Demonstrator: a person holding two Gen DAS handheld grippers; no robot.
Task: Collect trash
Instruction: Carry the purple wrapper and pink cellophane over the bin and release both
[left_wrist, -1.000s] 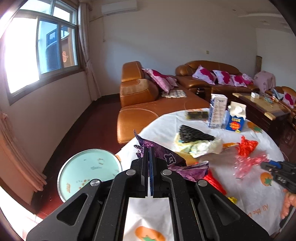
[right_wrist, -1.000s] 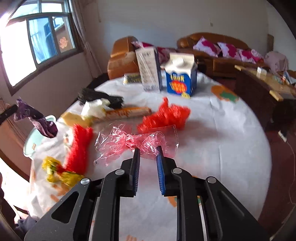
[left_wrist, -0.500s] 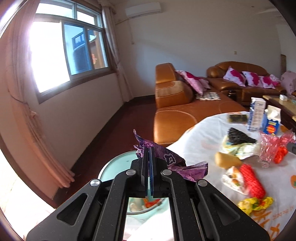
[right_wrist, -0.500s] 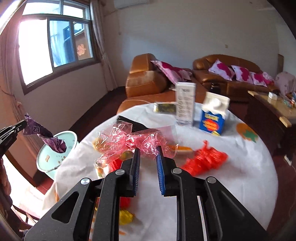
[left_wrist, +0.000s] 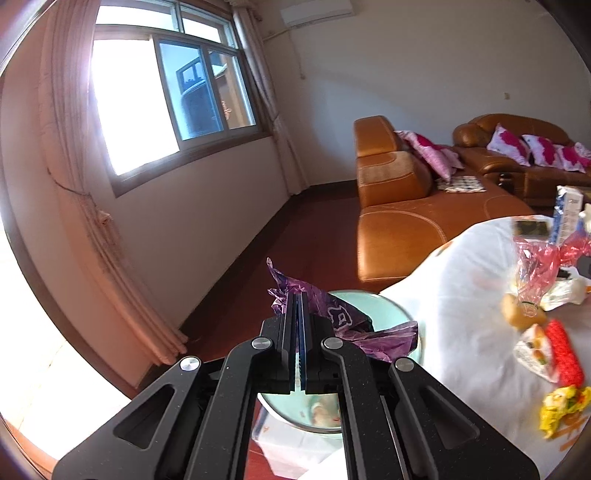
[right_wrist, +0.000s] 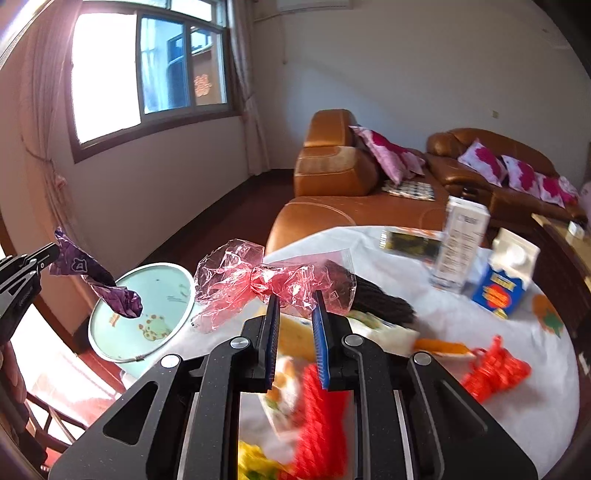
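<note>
**Both wrappers lifted off the counter and heading for the bin**

A second ago the pink cellophane (right_wrist: 273, 284) lay on the counter (right_wrist: 524, 398); now the right tool (right_wrist: 295, 299) carries it, narrowly parted fingers pinching its twisted middle above the counter's left edge. The left tool (left_wrist: 295, 299), pressed fully together on the purple wrapper (left_wrist: 340, 317), has swung off the counter, so the wrapper dangles over the pale green bin (right_wrist: 162, 291) on the floor beside that edge. The purple piece looks ready to drop; much litter remains.
</note>
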